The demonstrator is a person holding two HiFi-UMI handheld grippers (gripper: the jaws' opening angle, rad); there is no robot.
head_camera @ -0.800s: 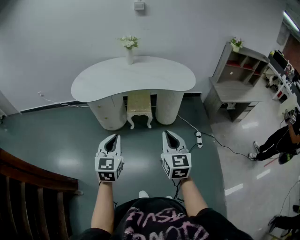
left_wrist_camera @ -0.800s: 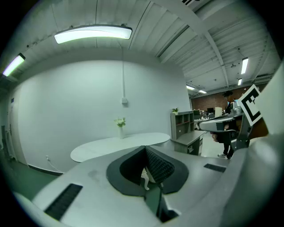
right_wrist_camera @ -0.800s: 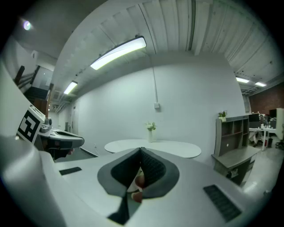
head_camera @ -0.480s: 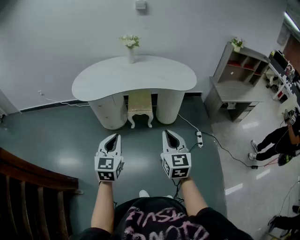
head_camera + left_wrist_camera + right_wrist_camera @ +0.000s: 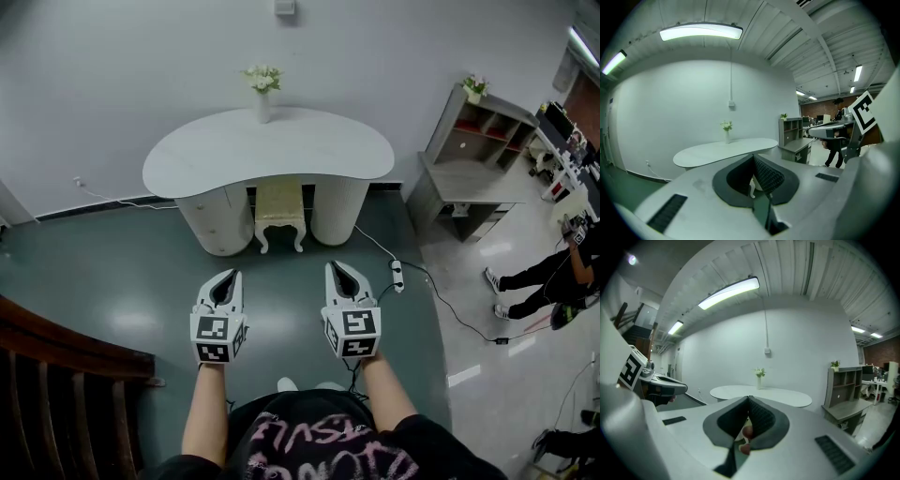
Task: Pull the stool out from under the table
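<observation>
Both my hand-held grippers, left (image 5: 225,277) and right (image 5: 337,270), are pressed together on nothing, well short of the stool (image 5: 280,211) at 12 o'clock. It's tucked between the worktop's (image 5: 216,155) pedestals, long axis 12-to-6, front facing me. I reckon: close in, grip the front edge, drag straight toward 6.

No readable text anywhere. Pink lettering on the person's black shirt (image 5: 314,448) is cut off and illegible. The left gripper (image 5: 226,275) and right gripper (image 5: 335,267) carry only black-and-white square markers, no characters.
</observation>
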